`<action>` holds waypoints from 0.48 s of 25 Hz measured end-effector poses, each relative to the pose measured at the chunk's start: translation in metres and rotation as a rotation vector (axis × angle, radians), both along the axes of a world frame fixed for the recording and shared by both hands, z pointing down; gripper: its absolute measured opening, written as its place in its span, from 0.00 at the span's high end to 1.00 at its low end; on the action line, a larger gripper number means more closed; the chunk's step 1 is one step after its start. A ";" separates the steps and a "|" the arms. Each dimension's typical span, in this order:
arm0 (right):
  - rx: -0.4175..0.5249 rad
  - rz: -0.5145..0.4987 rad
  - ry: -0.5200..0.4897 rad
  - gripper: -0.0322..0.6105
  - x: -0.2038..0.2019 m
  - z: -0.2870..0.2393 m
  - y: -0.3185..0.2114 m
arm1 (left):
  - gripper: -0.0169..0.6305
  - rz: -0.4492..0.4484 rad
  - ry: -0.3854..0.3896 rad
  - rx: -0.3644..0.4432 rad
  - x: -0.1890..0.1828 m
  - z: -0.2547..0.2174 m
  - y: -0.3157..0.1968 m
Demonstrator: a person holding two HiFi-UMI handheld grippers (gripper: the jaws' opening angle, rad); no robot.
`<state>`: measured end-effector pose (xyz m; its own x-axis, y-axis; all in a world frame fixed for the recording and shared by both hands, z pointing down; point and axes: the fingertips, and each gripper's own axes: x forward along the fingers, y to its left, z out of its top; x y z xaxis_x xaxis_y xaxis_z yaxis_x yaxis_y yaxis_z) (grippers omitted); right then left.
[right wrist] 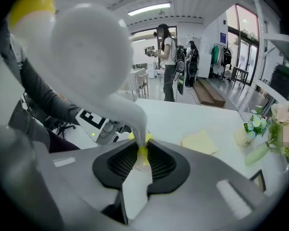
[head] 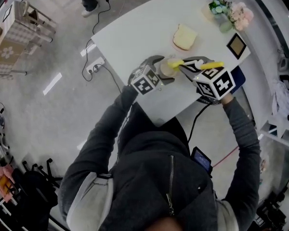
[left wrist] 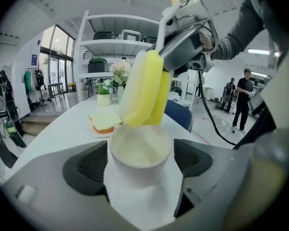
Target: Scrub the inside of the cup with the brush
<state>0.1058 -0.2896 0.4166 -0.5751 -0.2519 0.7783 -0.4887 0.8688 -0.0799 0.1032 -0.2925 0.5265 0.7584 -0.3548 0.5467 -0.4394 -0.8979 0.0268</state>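
A small white cup (left wrist: 139,157) stands upright between the jaws of my left gripper (left wrist: 140,163), which is shut on its sides. The cup (head: 166,69) shows near the table's front edge in the head view, with the left gripper (head: 160,70) around it. A brush with a yellow sponge head (left wrist: 145,89) hangs tilted just over the cup's rim, its lower tip at the opening. My right gripper (right wrist: 141,161) is shut on the brush's thin handle (right wrist: 140,143); the white and yellow handle (head: 202,65) sticks out past it. The right gripper (head: 189,67) sits just right of the cup.
The white table (head: 135,32) carries a slice of cake on a plate (head: 184,36), a small vase of flowers (head: 220,8), pink flowers (head: 242,14) and a framed picture (head: 237,45). A blue chair (left wrist: 179,114) stands past the table's edge. People stand in the background.
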 end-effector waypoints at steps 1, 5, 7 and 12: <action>0.007 0.002 -0.019 0.84 0.003 -0.007 0.000 | 0.30 -0.005 0.004 0.002 -0.003 -0.007 0.001; 0.042 0.082 -0.134 0.84 0.021 -0.036 -0.003 | 0.33 -0.060 0.059 0.015 -0.017 -0.040 0.003; 0.075 0.165 -0.206 0.83 0.035 -0.052 -0.009 | 0.40 -0.119 0.122 0.025 -0.026 -0.062 0.000; 0.168 0.445 -0.425 0.82 0.074 -0.083 -0.019 | 0.55 -0.359 0.338 0.031 -0.058 -0.113 -0.018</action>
<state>0.1801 -0.3087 0.3341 -0.6376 -0.6365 0.4341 -0.7610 0.6078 -0.2266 0.0451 -0.3107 0.4139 0.7186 -0.6383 0.2762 -0.6923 -0.6943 0.1966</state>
